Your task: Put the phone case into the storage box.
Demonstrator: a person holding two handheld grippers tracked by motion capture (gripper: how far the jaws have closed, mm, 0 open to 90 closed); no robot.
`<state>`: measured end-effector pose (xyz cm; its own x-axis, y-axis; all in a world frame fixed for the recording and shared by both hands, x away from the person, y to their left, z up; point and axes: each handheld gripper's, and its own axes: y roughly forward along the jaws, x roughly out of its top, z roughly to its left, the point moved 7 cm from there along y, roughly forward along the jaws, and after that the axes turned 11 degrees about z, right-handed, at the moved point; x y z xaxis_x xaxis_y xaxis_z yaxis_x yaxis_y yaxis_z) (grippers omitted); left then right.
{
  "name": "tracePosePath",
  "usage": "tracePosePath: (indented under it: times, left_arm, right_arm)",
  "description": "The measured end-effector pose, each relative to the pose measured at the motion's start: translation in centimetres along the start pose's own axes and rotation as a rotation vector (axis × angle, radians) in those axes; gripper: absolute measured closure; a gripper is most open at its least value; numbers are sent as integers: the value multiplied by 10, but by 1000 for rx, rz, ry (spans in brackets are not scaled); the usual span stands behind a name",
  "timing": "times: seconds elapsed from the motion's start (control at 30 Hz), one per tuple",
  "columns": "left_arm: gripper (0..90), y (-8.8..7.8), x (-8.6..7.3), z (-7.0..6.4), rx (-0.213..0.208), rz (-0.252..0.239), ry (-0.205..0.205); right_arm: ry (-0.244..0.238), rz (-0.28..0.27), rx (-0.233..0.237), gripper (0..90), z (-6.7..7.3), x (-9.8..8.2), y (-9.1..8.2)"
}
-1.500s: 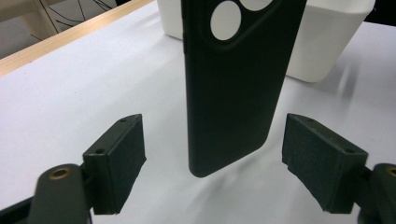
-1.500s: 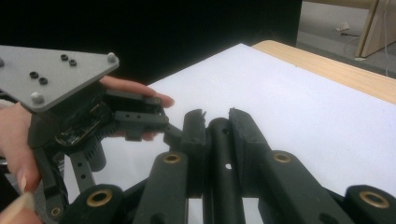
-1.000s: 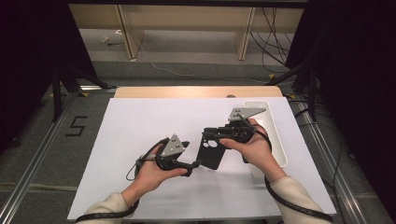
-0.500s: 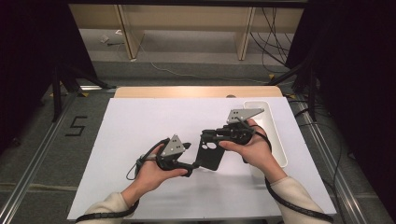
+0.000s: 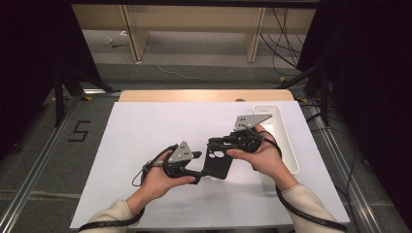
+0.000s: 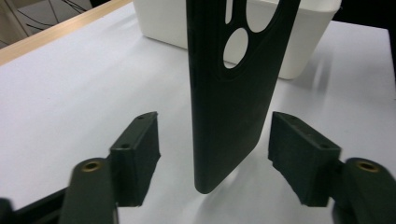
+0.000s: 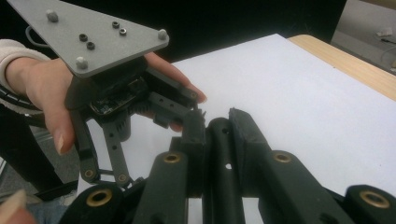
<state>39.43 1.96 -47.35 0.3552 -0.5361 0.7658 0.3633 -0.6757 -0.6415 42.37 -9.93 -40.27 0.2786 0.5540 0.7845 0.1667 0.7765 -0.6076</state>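
A black phone case (image 5: 218, 162) with camera cut-outs stands on end just above the white sheet. My right gripper (image 5: 217, 143) is shut on its upper edge; in the right gripper view the case (image 7: 219, 154) sits clamped between the two jaws. My left gripper (image 5: 201, 172) comes in from the left at the case's lower end. In the left gripper view the case (image 6: 233, 116) hangs between the pads (image 6: 140, 149) with a gap on each side. Those jaws have just been closing around it without touching it. The left hand and its grey plate (image 7: 93, 42) face the right gripper's camera.
A long white tray (image 5: 286, 145) lies at the right of the sheet, just behind the right hand, and stands behind the case in the left gripper view (image 6: 303, 56). The white sheet (image 5: 145, 131) covers the table; a wooden edge (image 5: 204, 95) runs along its far side.
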Motion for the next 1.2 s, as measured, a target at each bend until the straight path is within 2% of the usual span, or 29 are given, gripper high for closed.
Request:
tracePosePath:
  times: [0.67, 0.83, 1.07, 1.2]
  left_arm:
    - [445, 6, -1, -3, -47, 8, 14]
    - [484, 6, -1, -5, -71, 2, 18]
    - [617, 6, -3, -9, -104, 30, 39]
    - [683, 5, -4, -8, -108, 49, 46]
  right_arm:
    - [-38, 3, 36, 778, 9, 3, 1]
    - [-48, 3, 49, 778, 13, 5, 1]
    - [-68, 14, 72, 777, 17, 5, 3]
    - [-79, 18, 87, 776, 19, 4, 5]
